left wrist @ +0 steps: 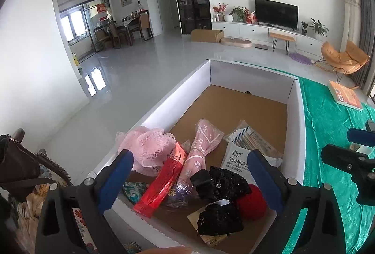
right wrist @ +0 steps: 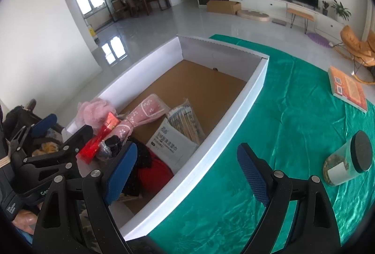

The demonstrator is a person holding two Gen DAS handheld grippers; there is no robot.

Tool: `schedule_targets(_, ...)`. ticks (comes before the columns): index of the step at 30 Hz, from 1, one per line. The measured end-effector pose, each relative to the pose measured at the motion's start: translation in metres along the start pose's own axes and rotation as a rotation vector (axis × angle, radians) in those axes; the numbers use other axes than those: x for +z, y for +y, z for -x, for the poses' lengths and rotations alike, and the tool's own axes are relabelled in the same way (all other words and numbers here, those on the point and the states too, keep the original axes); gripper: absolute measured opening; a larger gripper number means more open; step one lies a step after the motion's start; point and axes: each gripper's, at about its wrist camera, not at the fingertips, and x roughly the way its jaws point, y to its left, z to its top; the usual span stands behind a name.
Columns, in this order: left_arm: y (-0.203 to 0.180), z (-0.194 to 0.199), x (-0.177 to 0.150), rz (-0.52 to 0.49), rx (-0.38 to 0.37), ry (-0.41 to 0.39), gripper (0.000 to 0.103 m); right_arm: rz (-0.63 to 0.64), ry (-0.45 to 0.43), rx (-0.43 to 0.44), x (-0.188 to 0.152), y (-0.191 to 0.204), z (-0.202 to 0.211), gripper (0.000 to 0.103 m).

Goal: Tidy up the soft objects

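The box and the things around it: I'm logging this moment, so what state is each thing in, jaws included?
White box: open-topped, partly filled, far end bare.
Pink mesh puff: in the box, against its wall.
Red yarn ball: in the box, partly under black lace.
Jar: on its side on the green cloth, lid on.
Book: closed, flat on the cloth.
Left gripper: jaws open, empty.
Right gripper: jaws open, empty.

A table draped in a shiny green cloth carries everything. On it stands a long white cardboard box with a brown floor; to its right an orange book lies flat toward the far side, and a glass jar with a black lid lies tipped on its side nearer the camera.
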Motion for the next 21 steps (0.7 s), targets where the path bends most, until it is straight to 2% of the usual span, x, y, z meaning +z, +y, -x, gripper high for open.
schedule_targets(12,0.015,-0.008,-0.004,0.053,0.027,0.027,0.097,0.122,0.033,-0.065,-0.005,0.029,-0.003,0.089)
schedule_targets(21,0.017,-0.008,-0.007,0.059,0.033,0.019,0.098,0.145,0.043,-0.080,-0.009,0.035,-0.005,0.089)
